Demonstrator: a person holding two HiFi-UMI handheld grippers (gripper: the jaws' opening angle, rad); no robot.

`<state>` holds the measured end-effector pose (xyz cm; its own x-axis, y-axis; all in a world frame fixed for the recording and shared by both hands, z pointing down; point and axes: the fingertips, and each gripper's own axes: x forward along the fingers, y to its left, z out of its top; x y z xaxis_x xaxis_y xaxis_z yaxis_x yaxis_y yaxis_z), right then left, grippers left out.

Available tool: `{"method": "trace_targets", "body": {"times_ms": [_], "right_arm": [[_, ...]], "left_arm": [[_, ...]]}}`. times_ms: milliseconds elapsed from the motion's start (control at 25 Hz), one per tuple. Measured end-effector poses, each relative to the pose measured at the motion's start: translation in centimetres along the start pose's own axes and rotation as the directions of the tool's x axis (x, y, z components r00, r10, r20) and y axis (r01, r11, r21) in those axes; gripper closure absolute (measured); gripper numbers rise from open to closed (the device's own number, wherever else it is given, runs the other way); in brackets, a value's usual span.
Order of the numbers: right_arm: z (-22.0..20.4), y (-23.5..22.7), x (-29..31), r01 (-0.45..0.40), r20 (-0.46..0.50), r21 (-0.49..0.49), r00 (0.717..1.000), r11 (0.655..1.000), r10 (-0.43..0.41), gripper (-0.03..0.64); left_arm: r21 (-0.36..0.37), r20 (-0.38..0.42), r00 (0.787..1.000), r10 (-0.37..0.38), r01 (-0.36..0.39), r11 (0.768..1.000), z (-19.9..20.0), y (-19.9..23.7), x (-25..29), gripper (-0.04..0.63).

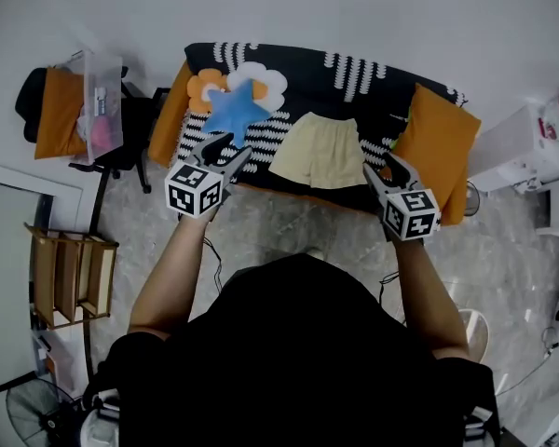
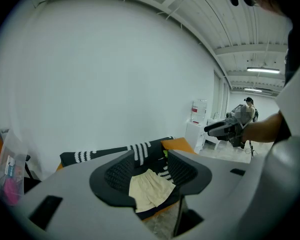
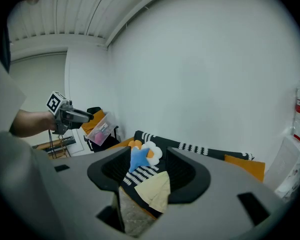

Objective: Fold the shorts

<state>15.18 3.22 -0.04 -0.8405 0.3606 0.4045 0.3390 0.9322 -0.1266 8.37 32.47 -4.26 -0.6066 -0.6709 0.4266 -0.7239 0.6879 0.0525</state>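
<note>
Your left gripper has its jaws standing wide apart with nothing between the pads; the left gripper view frames the shorts in the gap, but they lie beyond the tips and are not touched. Your right gripper is likewise spread wide and holds nothing; in its own view only one corner of the shorts shows in the gap, the rest cut off by the jaws. The pale yellow shorts lie spread flat near the front edge of the desk, on its black cover with white stripe patterns, between the two grippers and apart from both. A blue star-shaped piece rests partly over a white and orange flower-shaped piece at the desk's left end, just ahead of the left jaws. Orange fabric hangs at both ends of the desk. Your head and dark top block the lower middle of the head view and the floor beneath. A clear plastic bin sits left of the desk; its label is too small to read. The only markings that can be made out are the black and white squares on the gripper cubes.
</note>
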Motion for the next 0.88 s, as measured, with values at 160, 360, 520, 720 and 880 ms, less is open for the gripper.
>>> {"method": "trace_targets", "body": {"times_ms": [160,360,520,720,880], "right_arm": [[-0.4,-0.8,-0.1,-0.008,-0.002,0.001,1.000,1.000,0.008,0.387],[0.4,-1.2,0.2,-0.014,0.007,-0.007,1.000,1.000,0.014,0.385],[0.7,-1.0,0.2,-0.019,0.023,-0.011,1.000,1.000,0.019,0.383],[1.4,-1.6,0.0,-0.002,0.034,-0.018,0.999,1.000,0.002,0.382],[1.3,-2.2,-0.3,0.022,0.037,-0.016,0.999,1.000,-0.021,0.382]], "left_arm": [[0.002,0.007,1.000,0.012,-0.012,1.000,0.5,-0.5,0.3,0.370],[-0.005,0.013,0.999,0.030,-0.030,1.000,1.0,-0.4,0.0,0.370],[0.002,0.020,0.999,0.039,-0.039,0.999,1.2,-0.3,-0.4,0.368],[0.008,0.033,0.999,0.039,-0.039,0.999,1.9,0.4,-0.3,0.367],[0.013,0.043,0.999,0.019,-0.020,1.000,2.3,0.2,0.5,0.367]]}}
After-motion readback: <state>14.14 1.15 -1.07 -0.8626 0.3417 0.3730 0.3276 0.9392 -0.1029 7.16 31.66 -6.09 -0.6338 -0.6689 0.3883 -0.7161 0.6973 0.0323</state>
